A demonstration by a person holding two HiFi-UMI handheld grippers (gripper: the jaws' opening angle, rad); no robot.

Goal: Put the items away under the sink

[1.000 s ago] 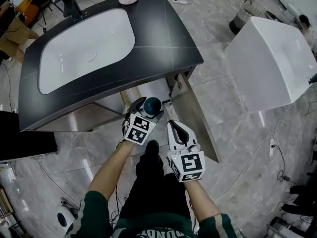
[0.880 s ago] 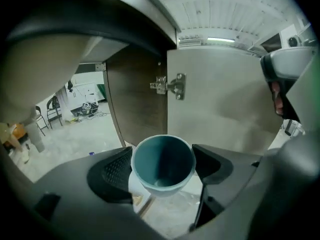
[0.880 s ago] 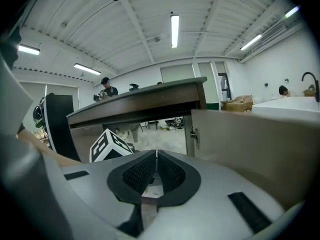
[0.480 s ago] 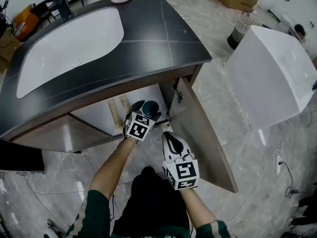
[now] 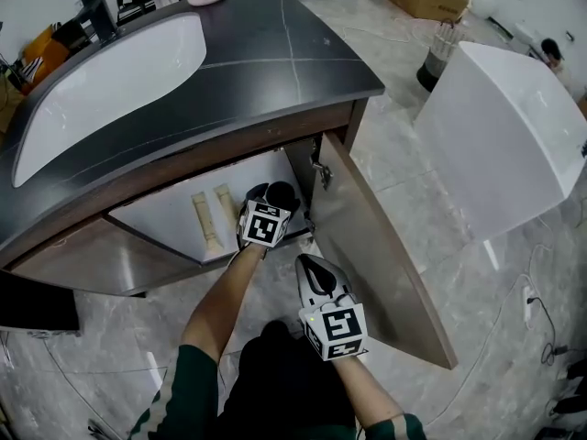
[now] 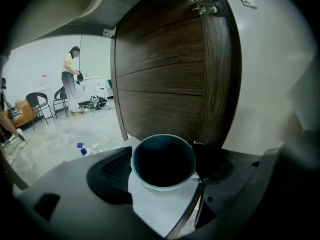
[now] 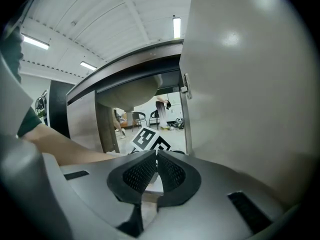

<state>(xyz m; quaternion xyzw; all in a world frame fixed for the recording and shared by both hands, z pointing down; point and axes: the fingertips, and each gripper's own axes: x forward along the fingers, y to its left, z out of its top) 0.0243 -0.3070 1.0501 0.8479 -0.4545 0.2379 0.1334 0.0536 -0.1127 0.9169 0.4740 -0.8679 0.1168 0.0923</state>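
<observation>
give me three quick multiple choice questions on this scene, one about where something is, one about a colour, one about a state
1. Where is the cup?
A in a bucket
B between the jaws of the left gripper
C on a stool

2. What colour is the counter?
A white
B dark grey
C red

3. The cabinet door is:
A open
B shut
C taken off

Answers:
1 B, the left gripper view shows the cup clamped between its jaws.
2 B, the head view shows a dark slab around the white sink.
3 A, it swings out from the cabinet front.
</observation>
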